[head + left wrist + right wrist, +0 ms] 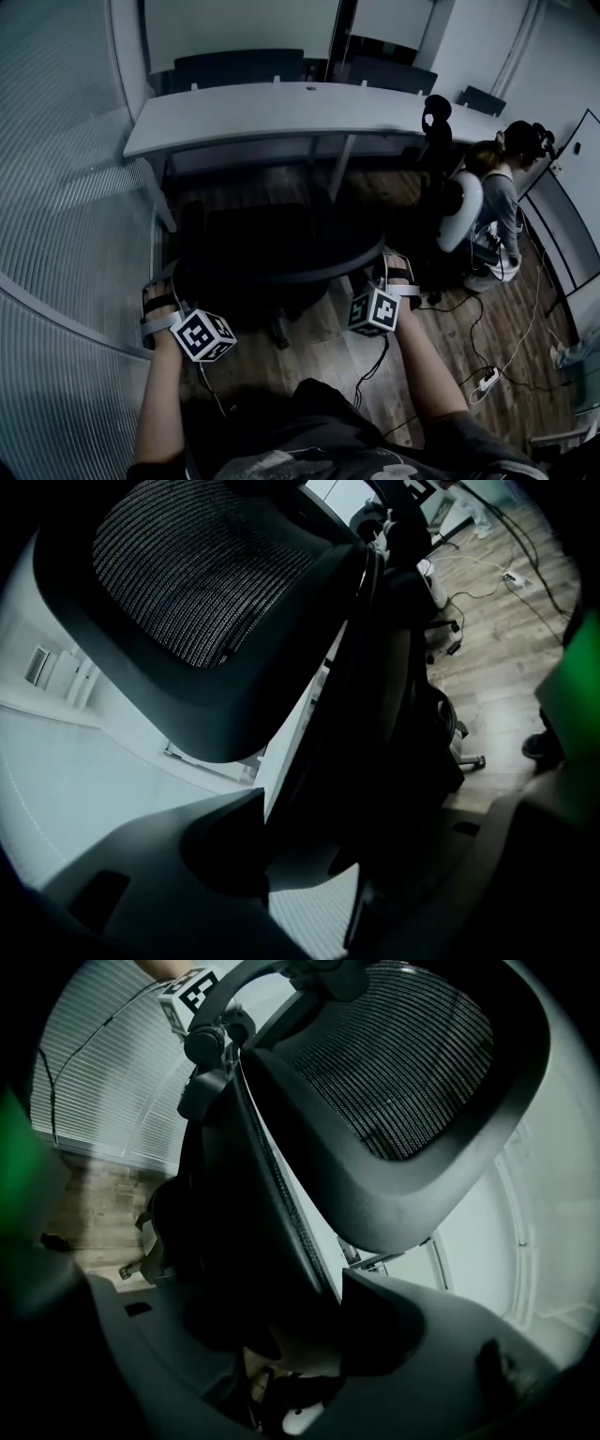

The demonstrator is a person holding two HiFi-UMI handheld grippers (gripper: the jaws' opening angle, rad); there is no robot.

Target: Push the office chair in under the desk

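Looking down in the head view, we see the office chair [272, 248] standing just short of the desk [281, 108], with a seated person [497, 202] off to its right. In the left gripper view, the left gripper [309, 855] pinches one edge of the chair's back. In the right gripper view, the right gripper [309, 1326] clamps the opposite edge. We judge that uneven pushing could swivel the chair into a desk leg [161, 202].

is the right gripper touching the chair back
Touching. The right gripper view shows the edge of the chair back clamped between the jaws of the right gripper, no gap at either side.
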